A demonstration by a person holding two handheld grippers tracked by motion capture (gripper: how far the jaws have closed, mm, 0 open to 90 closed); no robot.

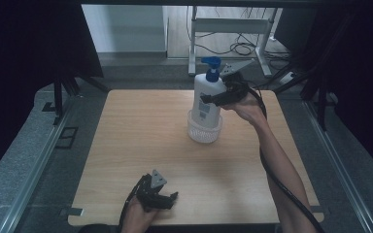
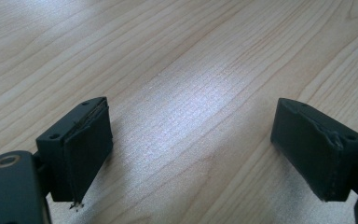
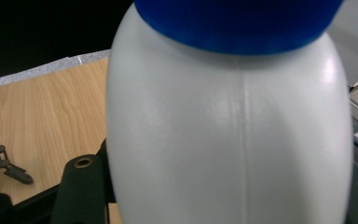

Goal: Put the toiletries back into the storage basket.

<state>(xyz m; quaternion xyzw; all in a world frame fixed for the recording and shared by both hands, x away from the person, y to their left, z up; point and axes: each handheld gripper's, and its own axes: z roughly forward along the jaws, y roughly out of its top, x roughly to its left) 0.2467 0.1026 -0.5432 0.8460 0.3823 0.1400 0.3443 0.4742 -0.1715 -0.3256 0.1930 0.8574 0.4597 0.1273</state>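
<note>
Right gripper (image 1: 212,98) clamps upright pump bottle (image 1: 207,97) in white basket (image 1: 204,132); left gripper (image 1: 167,199) gapes

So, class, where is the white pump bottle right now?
In the high view the white pump bottle stands upright in a clear mesh cup at the table's far middle, gripped by the right gripper.

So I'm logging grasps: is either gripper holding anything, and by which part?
The right gripper grips the white pump bottle around its upper body, below the blue pump. The left gripper holds nothing.
</note>
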